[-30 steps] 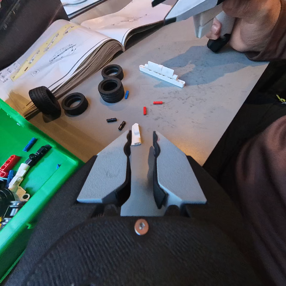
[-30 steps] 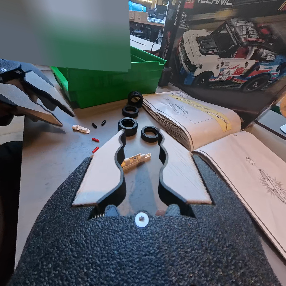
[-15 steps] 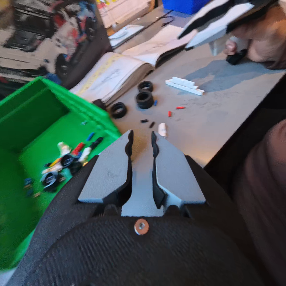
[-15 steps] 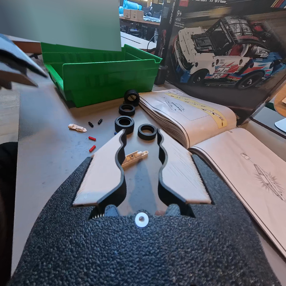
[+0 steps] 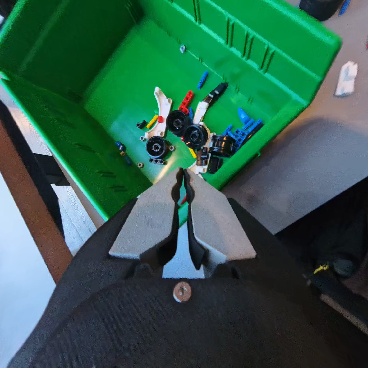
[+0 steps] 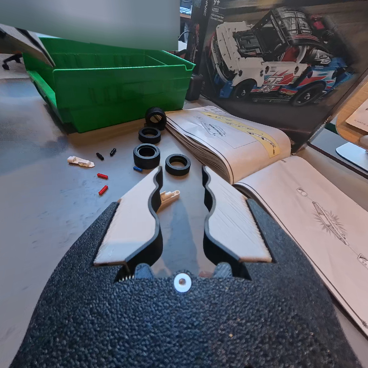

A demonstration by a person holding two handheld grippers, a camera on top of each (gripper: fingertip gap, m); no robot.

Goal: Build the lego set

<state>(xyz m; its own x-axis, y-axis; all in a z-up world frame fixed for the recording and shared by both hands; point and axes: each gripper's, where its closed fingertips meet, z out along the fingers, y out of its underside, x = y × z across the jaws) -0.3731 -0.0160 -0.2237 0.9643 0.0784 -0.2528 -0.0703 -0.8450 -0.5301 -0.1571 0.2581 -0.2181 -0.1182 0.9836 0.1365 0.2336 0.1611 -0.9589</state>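
My left gripper (image 5: 183, 172) has swung away from the white panel piece (image 5: 346, 79) on the grey table (image 5: 310, 151) and now hangs over the green parts bin (image 5: 294, 49), jaws nearly closed and empty, tips pointing down at the black wheel hubs (image 5: 194, 136) and blue beams (image 5: 242, 133). I judge a fresh part is being sought. My right gripper (image 6: 182, 170) hovers wide over the white beam assembly (image 6: 169, 196) (beside the open instruction book (image 6: 235, 139)).
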